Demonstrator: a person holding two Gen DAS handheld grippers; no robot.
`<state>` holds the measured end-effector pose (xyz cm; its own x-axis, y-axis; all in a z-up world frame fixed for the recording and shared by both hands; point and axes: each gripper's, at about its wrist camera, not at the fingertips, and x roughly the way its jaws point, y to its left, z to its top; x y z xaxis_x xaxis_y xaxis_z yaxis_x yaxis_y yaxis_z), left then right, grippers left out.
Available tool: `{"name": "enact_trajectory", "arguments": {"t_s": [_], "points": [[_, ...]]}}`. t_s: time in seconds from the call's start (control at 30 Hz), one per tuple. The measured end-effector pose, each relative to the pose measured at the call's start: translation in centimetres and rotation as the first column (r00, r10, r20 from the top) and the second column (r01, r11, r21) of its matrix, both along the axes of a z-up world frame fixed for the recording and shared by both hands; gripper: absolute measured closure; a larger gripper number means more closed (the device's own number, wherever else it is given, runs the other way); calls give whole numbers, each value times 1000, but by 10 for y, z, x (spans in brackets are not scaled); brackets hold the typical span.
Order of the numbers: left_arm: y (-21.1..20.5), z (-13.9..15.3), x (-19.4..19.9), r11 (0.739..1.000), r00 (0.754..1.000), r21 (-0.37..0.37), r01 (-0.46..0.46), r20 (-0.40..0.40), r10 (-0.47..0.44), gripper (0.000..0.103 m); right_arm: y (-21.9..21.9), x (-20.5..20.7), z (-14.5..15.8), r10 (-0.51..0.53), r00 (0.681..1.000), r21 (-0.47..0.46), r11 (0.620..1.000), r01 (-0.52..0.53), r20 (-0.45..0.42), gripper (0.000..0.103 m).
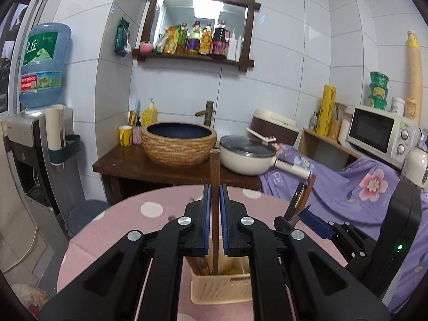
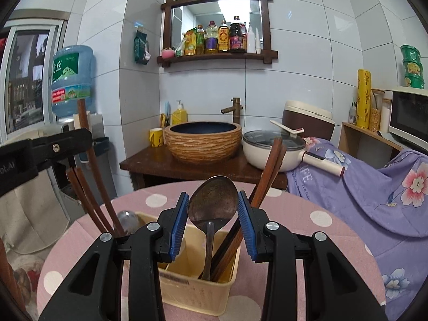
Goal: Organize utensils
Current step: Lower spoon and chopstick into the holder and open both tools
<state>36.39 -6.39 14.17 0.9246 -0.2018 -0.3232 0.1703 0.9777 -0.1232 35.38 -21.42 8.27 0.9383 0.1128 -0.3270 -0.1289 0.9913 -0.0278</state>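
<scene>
Left wrist view: the left gripper point(image 1: 215, 206) is seen clamped on a single wooden chopstick point(image 1: 214, 176), held upright, its lower end already inside the cream utensil basket point(image 1: 222, 289) on the pink dotted table point(image 1: 149, 208). The long axis is judged near vertical, directly over the compartment (a straight lowering should suffice). In the right wrist view, the right gripper point(image 2: 212, 214) is seen with its pads against the bowl of a metal spoon point(image 2: 212, 203), handle down in the same basket, beside a leaning bundle of chopsticks point(image 2: 267, 176). Whether the spoon is truly pinched cannot be told. Both utensils are judged close to release.
</scene>
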Motion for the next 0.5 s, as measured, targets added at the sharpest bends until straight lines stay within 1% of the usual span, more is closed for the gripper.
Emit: {"name": "enact_trajectory", "arguments": {"t_s": [0.2,0.4,0.47,0.5], "points": [[-7,-28,-1,1000,999,18,18,-45,-18,96,7,-3,-14,-4,1000,-36,999,4,-21,67],[-12,-46,0,999,996,37,28,-81,-25,96,11,2,-29,-7,997,-50,999,4,-74,66],[-12,-48,-2,999,996,39,28,-80,-25,96,11,2,-33,-14,997,-63,998,9,-77,63],[-12,-48,-4,999,997,39,25,-71,-22,96,10,2,-33,-17,997,-64,998,13,-74,60]]}}
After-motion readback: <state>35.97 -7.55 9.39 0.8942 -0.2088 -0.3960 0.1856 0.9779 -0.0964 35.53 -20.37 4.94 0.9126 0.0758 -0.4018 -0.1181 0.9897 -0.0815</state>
